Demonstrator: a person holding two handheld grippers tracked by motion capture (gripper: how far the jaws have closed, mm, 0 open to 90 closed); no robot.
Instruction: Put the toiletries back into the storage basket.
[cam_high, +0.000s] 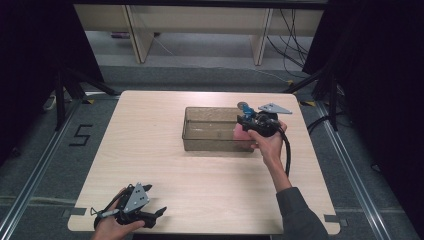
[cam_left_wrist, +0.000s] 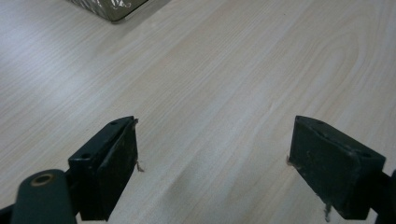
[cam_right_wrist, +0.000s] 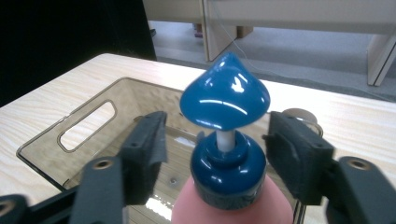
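A black "5" is marked on the floor (cam_high: 80, 135).

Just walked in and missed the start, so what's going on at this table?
A person works at a wooden table with a gripper in each hand. The right gripper sits at the near right end of a clear smoky bin, its jaws either side of a pink bottle with a blue pump top; they look slightly apart from the pump collar, so a firm grip is unclear. The left gripper rests open over bare wood near the table's front edge.
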